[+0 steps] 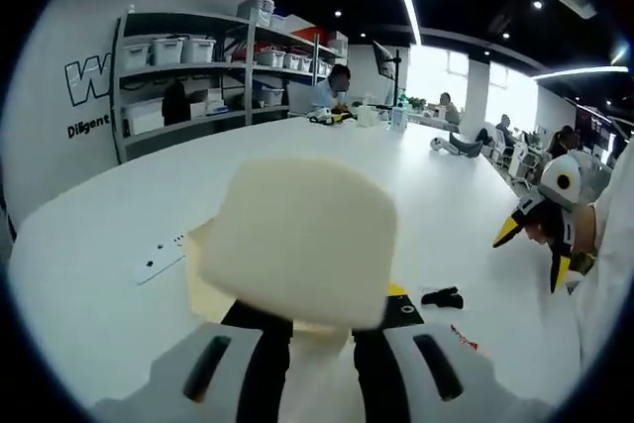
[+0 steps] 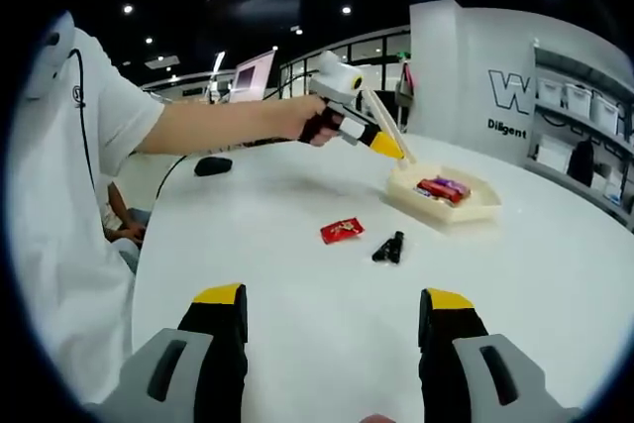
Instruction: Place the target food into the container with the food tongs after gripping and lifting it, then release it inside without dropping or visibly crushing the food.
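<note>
The left gripper (image 2: 381,136), clamped on wooden tongs (image 2: 391,131), hovers over the tray (image 2: 466,211); the red snack (image 2: 342,231) lies nearer the right gripper (image 2: 337,319), whose jaws stand apart.

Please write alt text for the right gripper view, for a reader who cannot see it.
The right gripper, open, hovers over a white table. Beyond it lie a red packet and a small black object. A person's hand holds the left gripper at a cream tray containing wrapped snacks.

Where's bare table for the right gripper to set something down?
Bare white table runs from the right gripper up to the red packet and black clip. Crowded beyond: tray holds wrappers, left gripper over its rim.
</note>
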A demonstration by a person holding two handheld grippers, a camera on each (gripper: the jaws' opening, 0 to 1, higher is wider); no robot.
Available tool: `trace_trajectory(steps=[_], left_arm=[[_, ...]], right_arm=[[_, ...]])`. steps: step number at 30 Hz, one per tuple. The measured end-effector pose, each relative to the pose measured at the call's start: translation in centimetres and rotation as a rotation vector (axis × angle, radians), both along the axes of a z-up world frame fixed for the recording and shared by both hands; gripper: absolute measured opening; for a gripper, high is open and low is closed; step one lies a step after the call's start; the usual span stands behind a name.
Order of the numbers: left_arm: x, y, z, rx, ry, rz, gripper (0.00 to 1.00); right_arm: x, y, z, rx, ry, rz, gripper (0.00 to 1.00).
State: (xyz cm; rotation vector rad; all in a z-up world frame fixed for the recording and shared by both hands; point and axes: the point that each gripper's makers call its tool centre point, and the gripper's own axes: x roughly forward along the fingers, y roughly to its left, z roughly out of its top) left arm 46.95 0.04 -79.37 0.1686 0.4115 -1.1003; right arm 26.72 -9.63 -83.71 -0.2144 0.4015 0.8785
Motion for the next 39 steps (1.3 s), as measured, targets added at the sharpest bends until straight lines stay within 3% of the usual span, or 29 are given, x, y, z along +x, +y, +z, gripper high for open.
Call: trace_trajectory(steps=[10,19,20,21,22,25,26,28,39], left_arm=[[-3.6,0.6,-0.2,-0.03,0.007,0.012,0.2],[-6.6,0.8,-2.2,-0.032,0.028,0.03,0.2],[-6.8,0.9,-2.4,-0.031,0.029,0.034,0.18],[-8.0,1.2,-3.3,0.01,0.068,0.009,0.01],[-7.4,1.8,-1.7,-0.033,0.0,0.044,0.03],[-8.7,0.4,-1.5,-0.119,0.021,-0.009,0.01],[-9.5,0.2,-2.5,-0.083,0.048,-0.03,0.01],[-9.2,0.1,-2.5,-0.089,0.025,-0.015,0.01],[-10.4,0.5,-3.2,-0.067,0.051,-0.027,0.0]], right_arm=[[-0.2,0.6,0.1,-0.002,-0.005,0.014,0.68],[-0.5,0.9,0.0,-0.01,-0.003,0.022,0.68],[-0.5,0.9,0.0,-0.01,-0.004,0.023,0.68],[-0.5,1.0,0.0,-0.008,-0.005,0.024,0.68],[-0.5,1.1,0.1,-0.008,-0.005,0.026,0.68],[-0.5,1.4,0.0,-0.005,-0.005,0.03,0.68],[-0.5,1.5,0.0,-0.008,-0.003,0.034,0.68],[-0.6,1.6,-0.1,-0.011,-0.004,0.038,0.68],[-0.5,1.6,-0.1,-0.011,-0.002,0.035,0.68]])
